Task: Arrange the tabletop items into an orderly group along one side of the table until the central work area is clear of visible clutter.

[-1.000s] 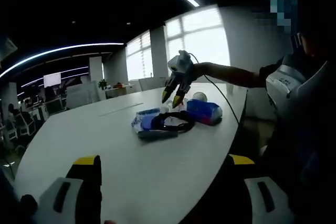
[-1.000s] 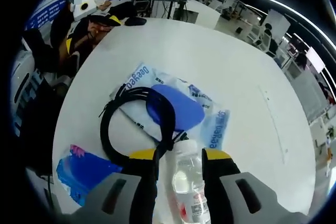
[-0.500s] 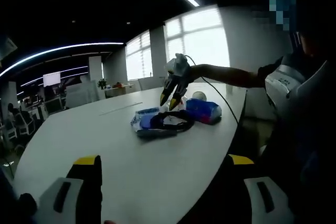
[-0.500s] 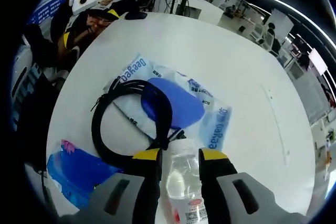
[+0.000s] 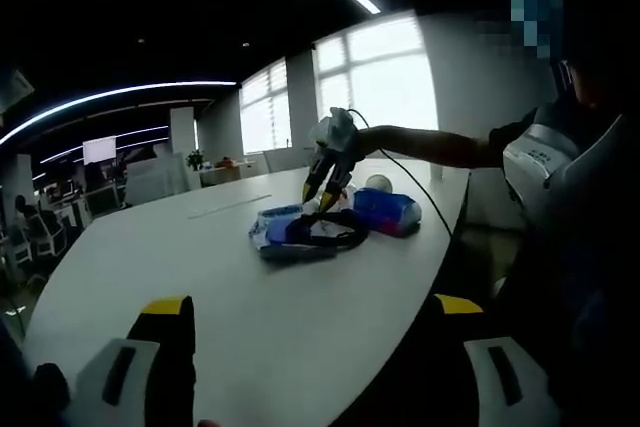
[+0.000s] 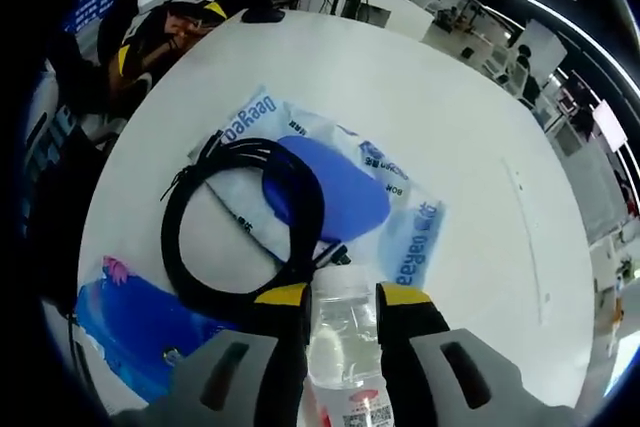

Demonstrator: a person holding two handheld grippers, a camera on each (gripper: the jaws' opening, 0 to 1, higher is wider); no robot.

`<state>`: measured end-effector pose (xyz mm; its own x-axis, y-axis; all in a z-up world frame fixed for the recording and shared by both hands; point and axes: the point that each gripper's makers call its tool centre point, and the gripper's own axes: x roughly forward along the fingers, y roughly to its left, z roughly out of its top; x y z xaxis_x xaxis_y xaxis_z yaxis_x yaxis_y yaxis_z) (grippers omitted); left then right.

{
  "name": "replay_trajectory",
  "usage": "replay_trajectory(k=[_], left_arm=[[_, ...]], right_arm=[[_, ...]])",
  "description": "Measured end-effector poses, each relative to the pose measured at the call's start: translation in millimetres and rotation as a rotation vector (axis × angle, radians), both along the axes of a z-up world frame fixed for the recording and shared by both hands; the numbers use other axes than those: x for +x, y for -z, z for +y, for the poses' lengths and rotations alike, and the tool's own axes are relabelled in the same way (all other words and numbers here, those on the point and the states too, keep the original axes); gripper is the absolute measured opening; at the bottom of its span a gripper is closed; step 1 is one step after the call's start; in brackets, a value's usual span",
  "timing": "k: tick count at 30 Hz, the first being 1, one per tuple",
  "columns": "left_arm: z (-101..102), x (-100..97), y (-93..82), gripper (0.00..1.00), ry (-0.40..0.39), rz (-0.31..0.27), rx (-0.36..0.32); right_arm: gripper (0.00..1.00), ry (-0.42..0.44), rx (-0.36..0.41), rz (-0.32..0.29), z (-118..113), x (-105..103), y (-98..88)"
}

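1. Right gripper (image 6: 340, 297): our jaws are clamped on a clear bottle (image 6: 338, 332), one yellow tip on each side, red-and-white label low in the right gripper view.
2. Just past the tips, a black cable (image 6: 240, 222) lies coiled on the white table (image 6: 420, 107), touching the bottle's far end.
3. The coil rests partly on a clear printed bag (image 6: 400, 237) with a blue pad (image 6: 335, 192) inside; the coil's right side crosses the pad.
4. A blue packet (image 6: 135, 322) lies left of the coil, near the table edge, just beside the cable.
5. Left gripper (image 5: 305, 312): our jaws stand wide apart, nothing between them, low over the near table end in the left gripper view.
6. From there we see the cluster well apart from us, toward the far right edge: cable (image 5: 335, 232) on bag (image 5: 275, 232), packet (image 5: 390, 212) to the right.
7. The right gripper (image 5: 325, 190) sits over that cluster, tips down, a person's sleeve (image 5: 450, 145) behind it.
8. The bottle is too small to tell in that view.
9. Far side: office desks, windows (image 5: 375, 72), ceiling light strips.
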<state>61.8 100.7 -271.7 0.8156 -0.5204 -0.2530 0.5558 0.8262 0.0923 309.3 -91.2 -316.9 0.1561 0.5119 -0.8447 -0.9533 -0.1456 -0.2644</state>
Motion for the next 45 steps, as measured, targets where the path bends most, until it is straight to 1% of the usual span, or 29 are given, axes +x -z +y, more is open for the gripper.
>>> replay_trajectory(k=[2, 8, 18, 30, 36, 38, 40, 41, 42, 43, 44, 45], left_arm=[[0, -0.5, 0.1, 0.96, 0.000, 0.000, -0.001], [0, -1.4, 1.2, 0.96, -0.002, 0.003, -0.001], [1, -1.7, 1.0, 0.96, -0.002, 0.006, 0.003], [-1, -1.7, 0.6, 0.96, 0.002, 0.008, 0.010], [-2, -1.6, 1.7, 0.96, 0.005, 0.009, 0.008], [-3, -1.7, 2.1, 0.96, 0.007, 0.010, 0.008], [-3, -1.8, 2.4, 0.96, 0.009, 0.013, 0.010], [-3, -1.9, 2.1, 0.96, 0.009, 0.013, 0.011], [-3, -1.9, 1.6, 0.96, 0.010, 0.012, 0.011], [-3, -2.0, 1.0, 0.96, 0.010, 0.010, 0.011], [-4, -1.9, 0.3, 0.96, 0.011, 0.009, 0.009], [-5, -1.8, -0.9, 0.96, 0.013, 0.007, 0.005]], right_arm=[[0.22, -0.008, -0.004, -0.015, 0, 2, 0.3], [0.20, -0.037, 0.006, -0.030, 1, 0, -0.2], [0.20, -0.052, 0.022, -0.032, 0, -1, -2.4], [0.19, -0.064, 0.046, -0.038, -5, -6, -13.9], [0.19, -0.059, 0.073, -0.045, -8, -7, -25.3], [0.19, -0.051, 0.092, -0.039, -9, -6, -29.6], [0.16, -0.048, 0.110, -0.034, -9, -6, -33.9], [0.00, -0.049, 0.157, -0.014, -4, -8, -43.1], [0.00, -0.049, 0.261, 0.008, 8, -7, -58.9], [0.00, -0.008, 0.326, 0.036, 11, 2, -71.3], [0.00, -0.057, 0.207, -0.059, 2, 13, -64.6], [0.00, -0.034, 0.066, -0.125, -12, 19, -55.3]])
